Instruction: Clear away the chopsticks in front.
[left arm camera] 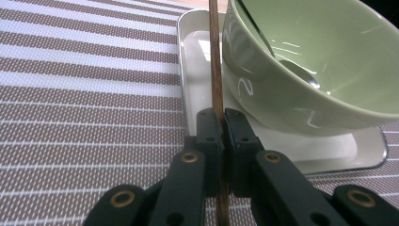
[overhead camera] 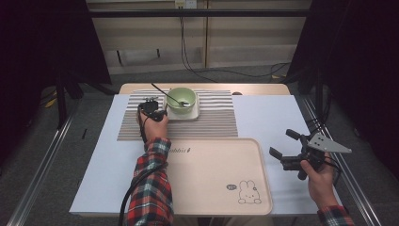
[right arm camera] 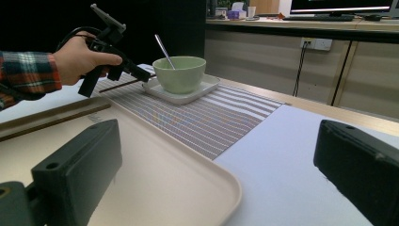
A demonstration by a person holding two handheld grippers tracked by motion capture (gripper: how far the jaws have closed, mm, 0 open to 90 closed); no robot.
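My left gripper [overhead camera: 151,105] [left arm camera: 219,115] [right arm camera: 141,75] is shut on a thin brown wooden stick [left arm camera: 215,56] [right arm camera: 123,84], held low over the striped placemat [overhead camera: 211,123] just left of the white square plate [overhead camera: 193,115] [left arm camera: 197,70]. A pale green bowl [overhead camera: 181,100] [left arm camera: 320,56] [right arm camera: 179,73] stands on that plate with a metal spoon [overhead camera: 164,92] [right arm camera: 163,47] leaning in it. My right gripper [overhead camera: 282,143] [right arm camera: 216,155] stands open with nothing between its jaws, at the right of the beige tray [overhead camera: 211,174].
A second brown stick [right arm camera: 51,121] lies along the tray's far side in the right gripper view. The tray [right arm camera: 164,155] has a rabbit drawing near its front right corner. A white cover [overhead camera: 273,117] spreads under everything, and cables hang behind the table.
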